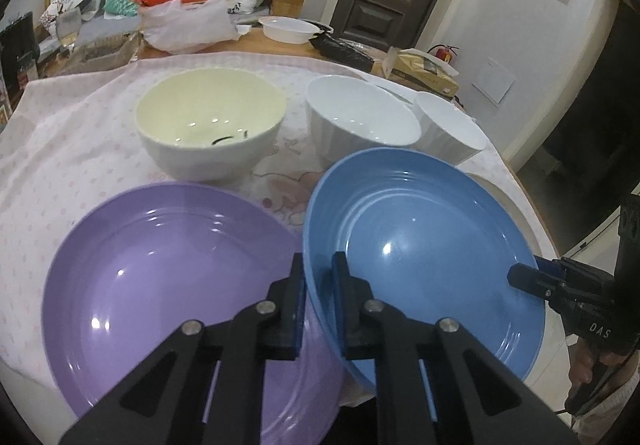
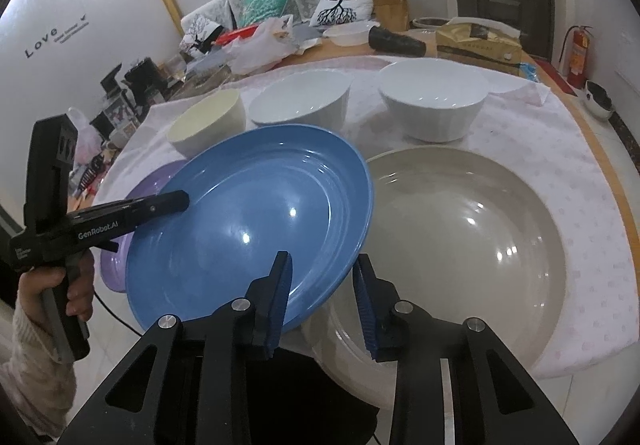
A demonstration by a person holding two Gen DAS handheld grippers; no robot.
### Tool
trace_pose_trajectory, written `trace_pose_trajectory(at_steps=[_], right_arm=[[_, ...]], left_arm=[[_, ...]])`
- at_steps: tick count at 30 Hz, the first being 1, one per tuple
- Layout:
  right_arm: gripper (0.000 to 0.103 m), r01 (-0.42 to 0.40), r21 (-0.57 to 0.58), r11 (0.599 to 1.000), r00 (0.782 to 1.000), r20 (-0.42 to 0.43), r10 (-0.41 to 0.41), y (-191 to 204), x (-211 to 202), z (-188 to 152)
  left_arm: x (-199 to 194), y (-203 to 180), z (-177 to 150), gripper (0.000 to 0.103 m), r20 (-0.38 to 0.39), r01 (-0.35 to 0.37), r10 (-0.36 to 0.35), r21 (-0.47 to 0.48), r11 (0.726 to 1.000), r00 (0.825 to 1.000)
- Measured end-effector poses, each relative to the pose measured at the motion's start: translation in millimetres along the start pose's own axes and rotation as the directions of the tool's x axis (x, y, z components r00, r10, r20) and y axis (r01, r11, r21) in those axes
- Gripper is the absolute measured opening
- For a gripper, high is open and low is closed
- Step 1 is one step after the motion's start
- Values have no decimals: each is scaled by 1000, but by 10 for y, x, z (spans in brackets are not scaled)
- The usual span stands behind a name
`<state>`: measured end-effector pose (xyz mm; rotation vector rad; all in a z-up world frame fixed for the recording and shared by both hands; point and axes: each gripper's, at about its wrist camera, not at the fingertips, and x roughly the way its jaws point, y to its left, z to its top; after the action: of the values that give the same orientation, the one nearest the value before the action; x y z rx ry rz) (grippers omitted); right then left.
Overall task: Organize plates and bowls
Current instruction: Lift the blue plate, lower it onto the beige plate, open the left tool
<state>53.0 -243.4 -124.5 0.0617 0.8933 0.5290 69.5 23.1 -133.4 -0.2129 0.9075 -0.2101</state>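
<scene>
Blue plate (image 2: 248,221) pinched at both rims, tilted between the beige plate (image 2: 472,257) and purple plate (image 1: 172,285).
Your left gripper (image 1: 318,265) and right gripper (image 2: 322,269) clamp thin edges; uneven lifting could let it slip onto its neighbours.

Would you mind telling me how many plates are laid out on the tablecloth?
3: the purple plate at the left, the blue plate in the middle, tilted and overlapping its neighbours, and the beige plate at the right. Others may be hidden.
</scene>
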Motion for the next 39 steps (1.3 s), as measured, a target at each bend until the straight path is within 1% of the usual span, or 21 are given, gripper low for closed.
trace_pose_trajectory(at_steps=[6, 10, 15, 20, 23, 29, 35, 39], right_arm=[[26, 27, 26, 999, 999, 37, -28, -157, -156, -44], [26, 56, 55, 997, 996, 69, -60, -327, -309, -81], [26, 92, 85, 992, 991, 89, -99, -530, -460, -142], [26, 141, 104, 985, 985, 86, -150, -756, -557, -226], [26, 161, 116, 980, 983, 75, -170, -862, -575, -292], [26, 199, 113, 973, 977, 59, -207, -976, -557, -367], [26, 216, 95, 972, 974, 50, -221, -985, -533, -342], [26, 222, 83, 971, 973, 45, -227, -961, -491, -330]], left_arm=[[6, -286, 95, 10, 15, 7, -8, 53, 999, 1000], [42, -523, 155, 10, 16, 19, -21, 95, 995, 1000], [147, -832, 198, 11, 1, 36, -37, 143, 989, 999], [281, -1130, 196, 11, -21, 43, -40, 196, 980, 999], [386, -1278, 190, 12, -36, 33, -25, 234, 972, 999], [505, -1414, 154, 13, -47, 8, 5, 275, 961, 999], [556, -1458, 137, 13, -48, -13, 29, 298, 954, 998], [585, -1501, 114, 14, -32, -53, 68, 334, 941, 997]])
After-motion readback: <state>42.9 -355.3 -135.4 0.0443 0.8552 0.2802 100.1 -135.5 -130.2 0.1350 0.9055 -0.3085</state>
